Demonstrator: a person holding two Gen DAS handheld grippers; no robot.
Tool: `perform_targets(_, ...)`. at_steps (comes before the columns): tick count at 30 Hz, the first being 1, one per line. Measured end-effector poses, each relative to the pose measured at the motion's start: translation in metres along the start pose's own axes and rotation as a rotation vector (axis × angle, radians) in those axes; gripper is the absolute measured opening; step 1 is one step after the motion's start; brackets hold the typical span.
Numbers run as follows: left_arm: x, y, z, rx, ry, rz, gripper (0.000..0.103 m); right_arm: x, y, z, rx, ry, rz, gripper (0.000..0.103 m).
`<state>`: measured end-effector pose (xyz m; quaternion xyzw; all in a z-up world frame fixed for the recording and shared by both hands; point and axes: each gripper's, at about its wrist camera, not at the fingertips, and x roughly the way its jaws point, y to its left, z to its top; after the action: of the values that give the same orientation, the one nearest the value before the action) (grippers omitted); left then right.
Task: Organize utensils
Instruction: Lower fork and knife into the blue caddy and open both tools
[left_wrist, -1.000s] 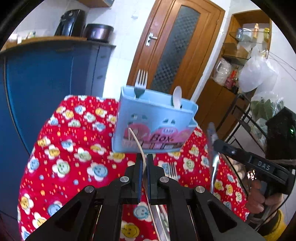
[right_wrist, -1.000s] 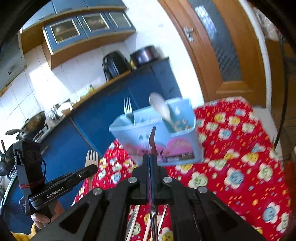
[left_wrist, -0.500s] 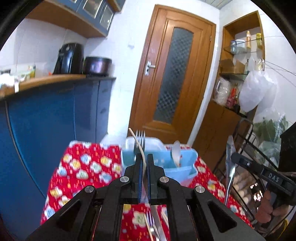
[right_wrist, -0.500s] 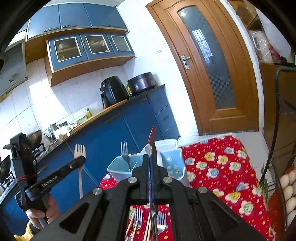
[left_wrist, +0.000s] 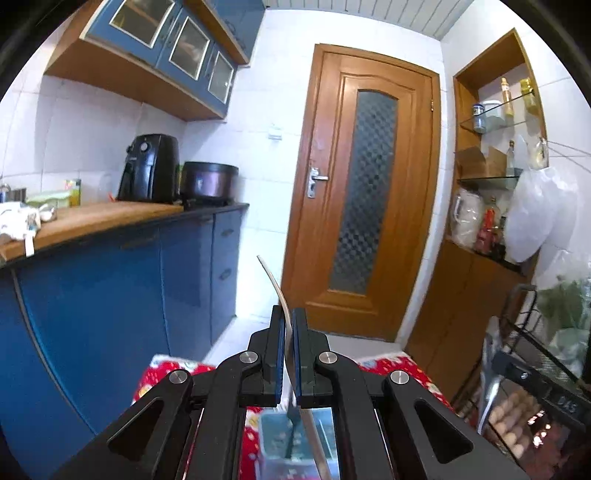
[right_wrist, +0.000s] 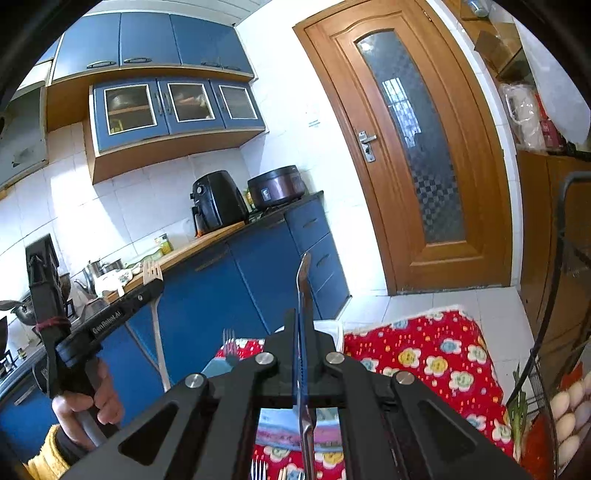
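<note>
Left wrist view: the left gripper (left_wrist: 288, 347) has its jaws pinching a pale fork (left_wrist: 275, 291), held above the blue utensil box (left_wrist: 280, 443) on the red floral bench (left_wrist: 155, 376).

Right wrist view: the right gripper (right_wrist: 303, 343) has its jaws pinching a table knife (right_wrist: 303, 288) edge-on, above the box (right_wrist: 218, 367).

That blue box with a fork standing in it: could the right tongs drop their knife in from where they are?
Probably yes. The blue box sits low ahead of the right tongs, shut on the knife; nothing shows between them. The left tongs, holding a fork, stay off to the side.
</note>
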<state>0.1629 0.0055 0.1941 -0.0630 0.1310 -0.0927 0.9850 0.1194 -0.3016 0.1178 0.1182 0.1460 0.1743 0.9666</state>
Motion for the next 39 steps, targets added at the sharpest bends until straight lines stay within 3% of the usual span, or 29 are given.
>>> perform_targets(13,0.064,0.009,-0.013,0.015,-0.031,0.083,0.004,0.04,0.012,0.027,-0.084,-0.161,-0.083,0.002)
perform_targets(24,0.076,0.004,-0.048,0.088,-0.049,0.133,0.004,0.085,0.007,0.0,-0.114,-0.133,-0.109,0.002)
perform_targets(39,0.069,0.002,-0.07,0.086,0.003,0.103,0.004,0.081,-0.006,-0.029,-0.066,-0.063,-0.089,0.003)
